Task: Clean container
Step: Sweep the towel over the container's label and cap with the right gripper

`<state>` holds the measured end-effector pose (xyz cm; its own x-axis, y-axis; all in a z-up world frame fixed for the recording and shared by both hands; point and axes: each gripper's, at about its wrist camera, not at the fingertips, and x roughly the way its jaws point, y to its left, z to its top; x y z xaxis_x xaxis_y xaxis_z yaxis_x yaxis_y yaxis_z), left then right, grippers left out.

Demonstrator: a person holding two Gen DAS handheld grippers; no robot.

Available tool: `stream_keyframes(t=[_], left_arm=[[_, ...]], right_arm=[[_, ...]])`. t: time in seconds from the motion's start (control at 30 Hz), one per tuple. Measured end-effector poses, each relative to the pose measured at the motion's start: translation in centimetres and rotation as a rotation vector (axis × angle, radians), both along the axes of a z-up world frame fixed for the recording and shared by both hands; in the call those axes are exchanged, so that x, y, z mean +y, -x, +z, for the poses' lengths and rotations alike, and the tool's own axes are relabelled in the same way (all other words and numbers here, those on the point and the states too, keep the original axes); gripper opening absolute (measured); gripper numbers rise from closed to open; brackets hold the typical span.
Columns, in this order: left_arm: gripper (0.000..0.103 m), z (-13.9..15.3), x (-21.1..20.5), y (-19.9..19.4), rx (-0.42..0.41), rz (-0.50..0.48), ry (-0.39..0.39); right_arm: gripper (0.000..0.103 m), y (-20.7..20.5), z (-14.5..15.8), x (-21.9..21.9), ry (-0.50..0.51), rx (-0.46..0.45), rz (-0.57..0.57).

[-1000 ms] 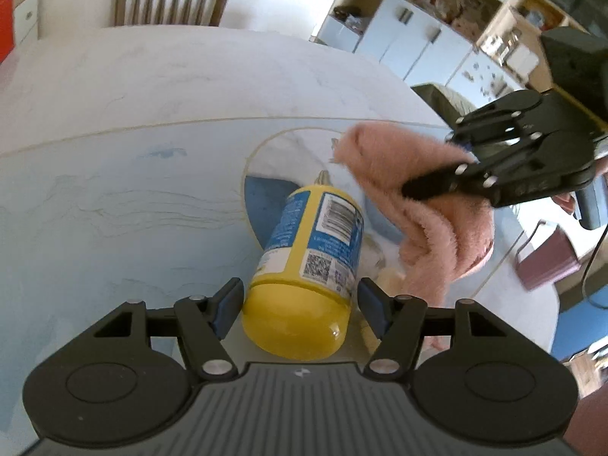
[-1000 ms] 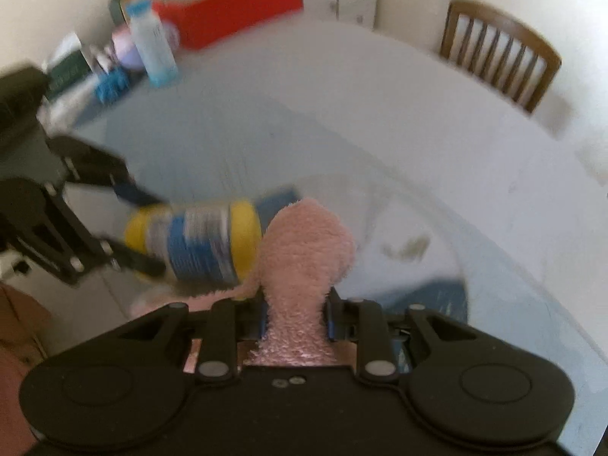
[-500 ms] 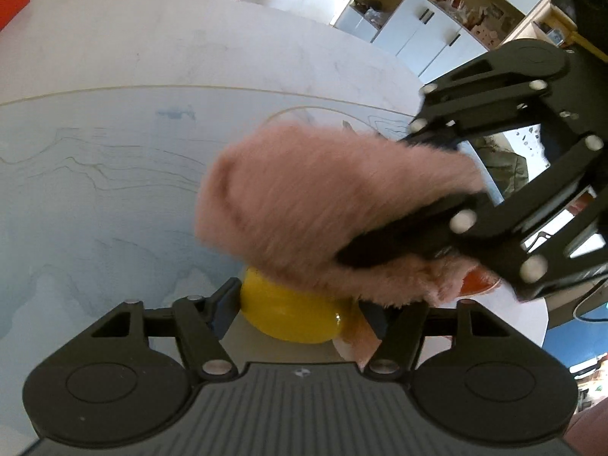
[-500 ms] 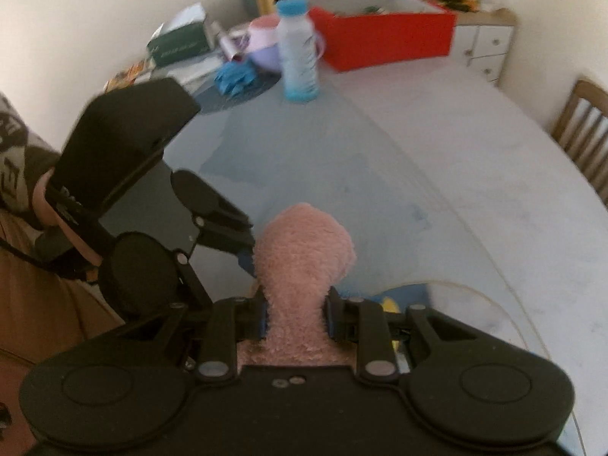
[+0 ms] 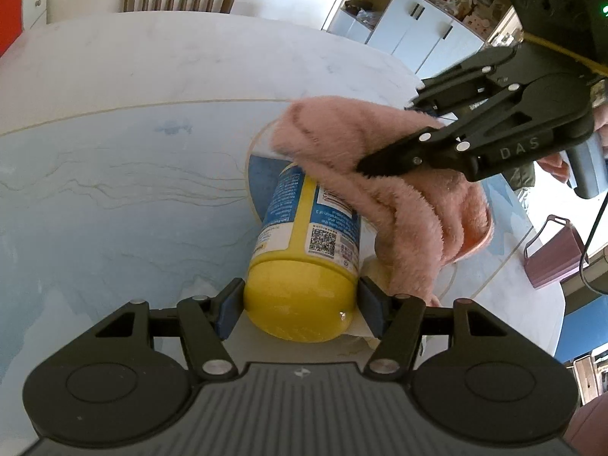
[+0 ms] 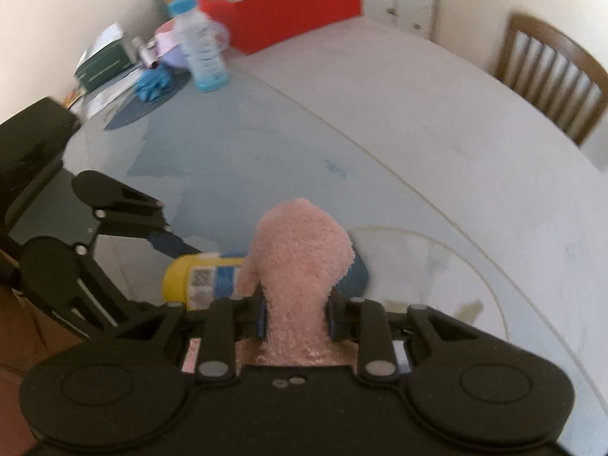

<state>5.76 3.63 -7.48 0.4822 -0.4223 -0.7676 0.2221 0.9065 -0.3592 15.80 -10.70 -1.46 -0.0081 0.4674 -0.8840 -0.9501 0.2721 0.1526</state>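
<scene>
A yellow bottle (image 5: 304,266) with a blue and white label lies on its side, base toward the left wrist camera. My left gripper (image 5: 300,306) is shut on its base, one blue pad on each side. A fluffy pink cloth (image 5: 383,174) drapes over the bottle's far end and hides the cap. My right gripper (image 6: 295,313) is shut on the pink cloth (image 6: 300,258), and reaches in from the right in the left wrist view (image 5: 383,152). In the right wrist view the yellow bottle (image 6: 197,277) shows left of the cloth.
The round table (image 5: 152,197) has a pale blue cover and a round blue mat (image 5: 266,171) under the bottle. A wooden chair (image 6: 551,72) stands at the far edge. A red box (image 6: 285,11), a pale blue drink bottle (image 6: 201,53) and clutter sit at the back left.
The cloth has slid away from the bottle's base toward its far end, uncovering the label. My left gripper still holds the bottle by its base.
</scene>
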Motion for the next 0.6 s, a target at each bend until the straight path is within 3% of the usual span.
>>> stream_keyframes(t=[0.33,0.43,0.6], left_arm=[[0.063,0.6,-0.1,0.5,-0.03,-0.006,-0.01],[0.063,1.5,-0.3,0.3,-0.065,-0.016,-0.043],[0.063,2.6,-1.3,1.0,-0.15,-0.07,-0.142]], right_arm=[[0.026,0.4,-5.0,-2.9,0.121,0.005,-0.084],[0.025,0.6,-4.2,-3.3,0.1,-0.016,-0.111],[0.025,0.6,0.0,-5.3,-0.018,-0.068,-0.151]])
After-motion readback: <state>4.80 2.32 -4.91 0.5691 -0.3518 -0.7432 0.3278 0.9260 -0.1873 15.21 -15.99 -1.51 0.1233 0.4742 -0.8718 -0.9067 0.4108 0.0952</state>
